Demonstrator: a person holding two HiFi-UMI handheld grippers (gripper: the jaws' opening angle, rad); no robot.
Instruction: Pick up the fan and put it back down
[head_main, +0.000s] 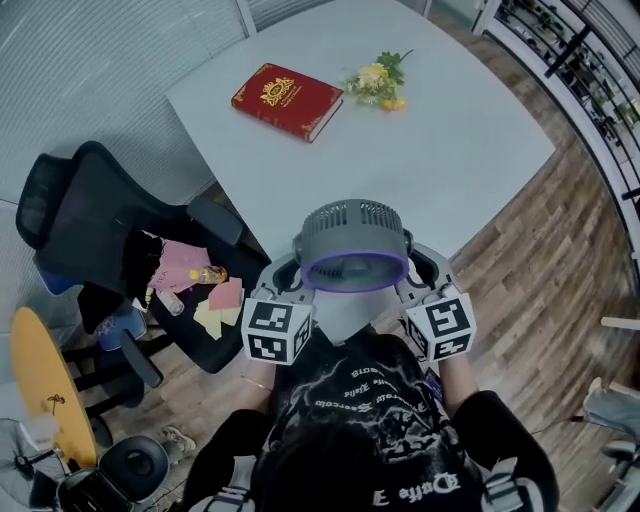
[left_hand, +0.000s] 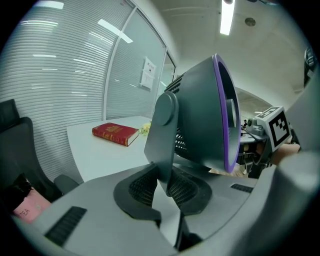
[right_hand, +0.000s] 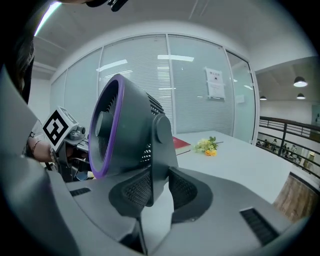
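Head view: the fan (head_main: 354, 248) is lifted above the table's (head_main: 470, 150) near edge between left gripper (head_main: 292, 280) and right gripper (head_main: 424, 280); left gripper view, jaws pinch its side arm (left_hand: 161, 145); right gripper view, likewise, so only the set-down seems left

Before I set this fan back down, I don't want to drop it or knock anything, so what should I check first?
1. Grip of the left gripper on the fan, at its side arm: ok, jaws shut on it.
2. Grip of the right gripper on the opposite side arm: ok.
3. Bare table ahead of the fan: ok.
4. Red book and flowers away from the landing spot: ok, both lie at the far end.
5. Fan's underside above the table edge: cannot tell, the fan head hides it.
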